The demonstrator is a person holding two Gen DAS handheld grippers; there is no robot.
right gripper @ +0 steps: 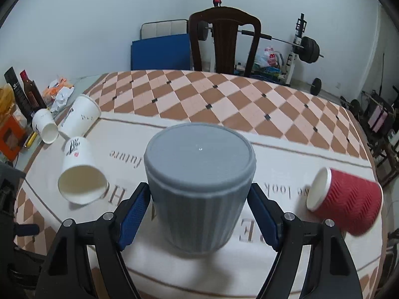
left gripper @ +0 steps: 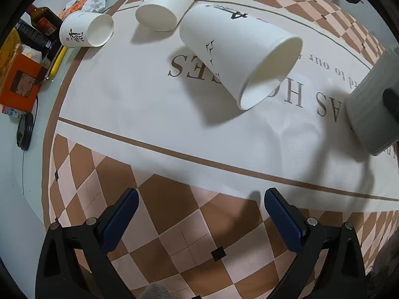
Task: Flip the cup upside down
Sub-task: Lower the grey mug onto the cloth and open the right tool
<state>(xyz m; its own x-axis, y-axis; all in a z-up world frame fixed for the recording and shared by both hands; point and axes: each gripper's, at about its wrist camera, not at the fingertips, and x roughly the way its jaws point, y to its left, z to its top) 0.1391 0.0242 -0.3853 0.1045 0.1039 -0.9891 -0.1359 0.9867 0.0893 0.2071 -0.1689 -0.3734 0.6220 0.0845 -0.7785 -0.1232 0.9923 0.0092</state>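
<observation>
The grey ribbed cup (right gripper: 199, 186) stands base-up between the fingers of the right tongs (right gripper: 199, 211), its flat closed bottom facing the camera and its mouth apparently down on the cream band of the cloth (right gripper: 274, 261) that covers the desk, so for this cup the flip looks done or all but done. The blue pads (right gripper: 133, 218) flank the cup's wall at about 9 and 3 o'clock; on the right side a sliver of cloth seems to show between pad and wall, but whether the left pad presses on the wall cannot be told, so whether the tongs grip or have let go is unclear. What is left for this cup, by my judgement, is only to open and draw back without tipping it. The left tongs (left gripper: 199, 214) are wide open and hold nothing, hovering over the checkered border. Other cups lie on their sides: a white paper cup (left gripper: 239, 54) at 12 o'clock from the left tongs, mouth toward 5 o'clock, two more white cups (left gripper: 169, 0) and (left gripper: 86, 28) farther off at 11 and 10 o'clock, and a red ribbed cup (right gripper: 349, 199) at 3 o'clock in the right view. If those count, they remain to be turned.
</observation>
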